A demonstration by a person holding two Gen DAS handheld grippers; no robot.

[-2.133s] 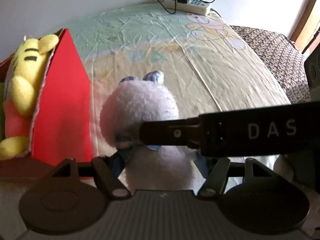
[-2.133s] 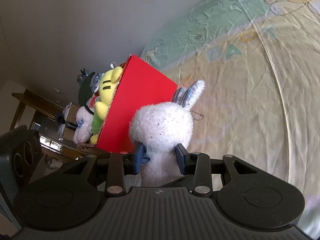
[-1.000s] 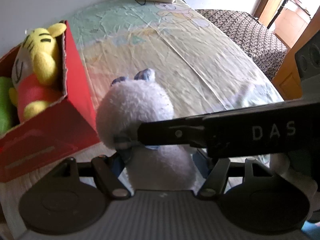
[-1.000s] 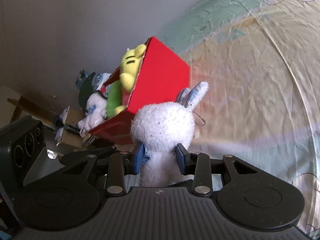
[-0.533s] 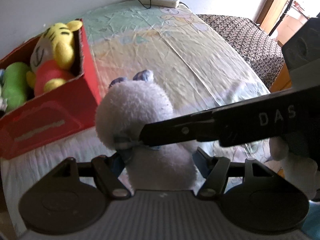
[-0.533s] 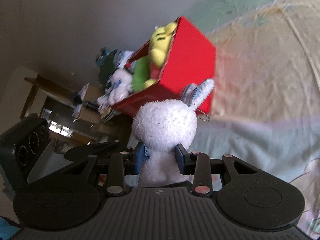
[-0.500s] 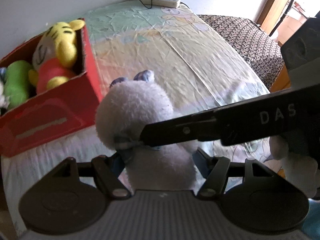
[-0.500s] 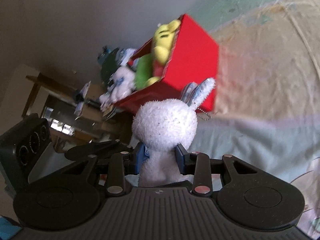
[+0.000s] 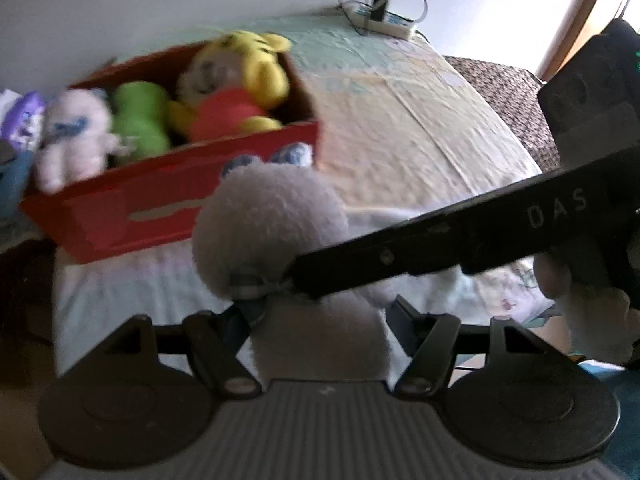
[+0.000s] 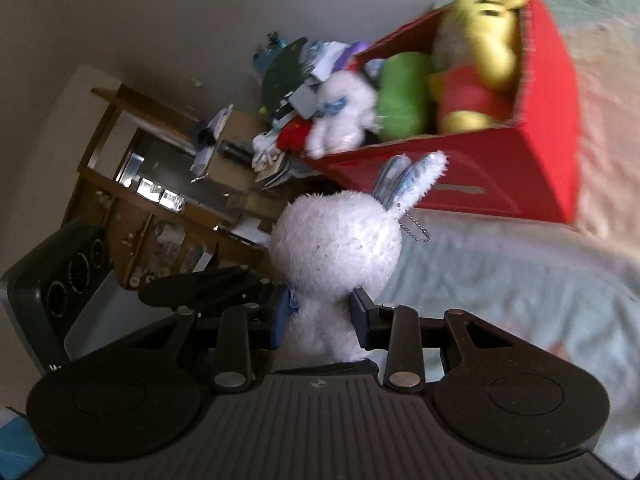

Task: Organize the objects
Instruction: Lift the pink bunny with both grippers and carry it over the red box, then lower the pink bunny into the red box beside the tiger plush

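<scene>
A white plush rabbit (image 9: 272, 224) with blue ears is held in the air by both grippers. My left gripper (image 9: 324, 312) is shut on its body. My right gripper (image 10: 320, 312) is shut on its neck, and one right finger crosses the left wrist view (image 9: 440, 240). The rabbit (image 10: 340, 240) shows from behind in the right wrist view. Beyond it stands a red box (image 9: 168, 208) holding a yellow plush (image 9: 240, 80), a green plush (image 9: 140, 116) and a white plush (image 9: 72, 136). The box (image 10: 500, 176) also shows in the right wrist view.
The box stands on a bed with a pastel printed sheet (image 9: 400, 128). A white power strip (image 9: 380, 24) lies at the bed's far end by the wall. A wooden shelf unit (image 10: 160, 184) with clutter stands beside the bed.
Both grippers have lifted the rabbit higher and swung it left toward the red box. The open top of the box and the toys inside have come into view.
</scene>
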